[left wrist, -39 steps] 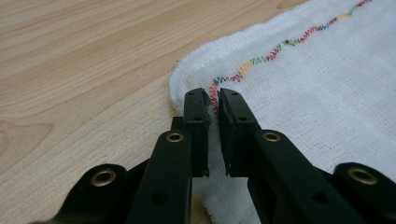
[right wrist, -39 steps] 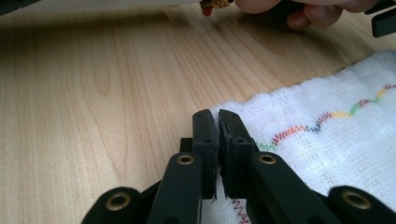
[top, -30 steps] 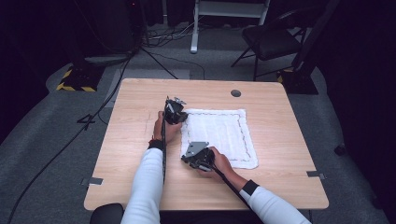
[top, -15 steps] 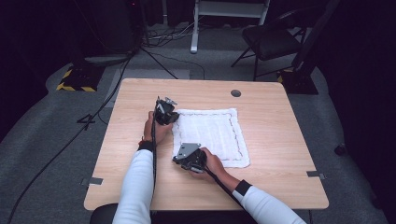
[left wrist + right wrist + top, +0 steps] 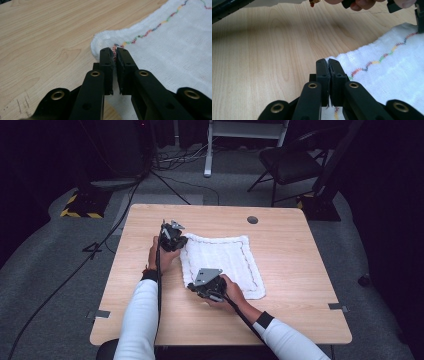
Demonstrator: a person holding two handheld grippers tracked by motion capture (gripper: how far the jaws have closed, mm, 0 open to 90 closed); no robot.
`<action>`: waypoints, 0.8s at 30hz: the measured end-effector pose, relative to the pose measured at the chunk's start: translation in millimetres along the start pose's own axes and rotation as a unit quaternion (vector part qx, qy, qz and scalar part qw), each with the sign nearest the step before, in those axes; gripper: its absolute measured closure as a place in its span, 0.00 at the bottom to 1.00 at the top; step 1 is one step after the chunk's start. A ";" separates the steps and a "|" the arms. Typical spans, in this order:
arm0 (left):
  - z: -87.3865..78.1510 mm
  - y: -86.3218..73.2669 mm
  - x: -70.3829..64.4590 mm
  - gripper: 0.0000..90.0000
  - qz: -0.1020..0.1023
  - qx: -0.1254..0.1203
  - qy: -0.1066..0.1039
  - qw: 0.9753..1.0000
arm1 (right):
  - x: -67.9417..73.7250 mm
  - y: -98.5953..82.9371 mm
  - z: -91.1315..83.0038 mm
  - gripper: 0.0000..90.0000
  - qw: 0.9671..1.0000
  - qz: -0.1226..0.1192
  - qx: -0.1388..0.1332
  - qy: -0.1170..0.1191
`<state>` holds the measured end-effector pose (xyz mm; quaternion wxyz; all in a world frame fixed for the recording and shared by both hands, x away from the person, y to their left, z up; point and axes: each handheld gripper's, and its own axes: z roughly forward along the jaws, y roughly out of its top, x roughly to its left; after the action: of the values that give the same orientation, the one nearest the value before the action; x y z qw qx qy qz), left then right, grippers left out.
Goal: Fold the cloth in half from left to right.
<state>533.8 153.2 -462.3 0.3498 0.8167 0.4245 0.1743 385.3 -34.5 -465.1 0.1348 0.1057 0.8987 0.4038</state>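
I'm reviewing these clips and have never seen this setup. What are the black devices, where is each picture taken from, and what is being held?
There is no robot here: a person seated at a wooden table holds a hand-operated two-jaw gripper in each hand. The high view looks down from above the person's side; the left gripper is at the far-left corner of a white towel, and the right gripper is at its near-left corner. The other two pictures come from cameras riding on each gripper, looking along its black jaws. In both, the jaws are shut on the towel's edge, next to its multicoloured zigzag stitching. The towel lies flat on the table. Beyond the table are cables and a chair on the grey floor.
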 end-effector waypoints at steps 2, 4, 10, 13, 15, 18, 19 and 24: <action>0.2 3.3 -2.7 0.93 0.001 -0.006 0.004 1.000 | -2.8 -0.1 -5.8 0.97 1.000 0.002 -0.005 -0.003; 0.7 6.3 -5.7 0.93 0.005 -0.013 0.007 1.000 | -6.1 -0.5 -12.2 0.97 1.000 0.006 -0.010 -0.006; 3.9 16.2 -15.6 0.93 0.007 -0.022 0.002 1.000 | -14.1 -6.2 -27.8 0.97 1.000 0.015 -0.014 -0.018; 6.3 21.2 -20.9 0.93 0.013 -0.024 0.001 1.000 | -17.0 -10.1 -33.8 0.97 1.000 0.017 -0.014 -0.021; 8.5 24.3 -24.8 0.93 0.015 -0.025 -0.002 1.000 | -18.2 -12.9 -37.2 0.97 0.999 0.019 -0.012 -0.024; 11.9 27.9 -31.1 0.93 0.013 -0.026 0.001 1.000 | -18.7 -16.5 -40.8 0.97 0.999 0.019 -0.011 -0.026; 13.0 29.2 -32.7 0.93 0.016 -0.026 0.003 1.000 | -18.5 -17.8 -41.6 0.97 0.999 0.019 -0.010 -0.028; 20.4 34.3 -42.9 0.93 0.017 -0.028 -0.008 0.999 | -19.3 -23.0 -47.8 0.97 0.999 0.021 -0.008 -0.029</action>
<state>540.4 96.0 -451.3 0.3725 0.8153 0.4028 0.1854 385.9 -88.5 -448.9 0.1531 0.1353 0.8885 0.4108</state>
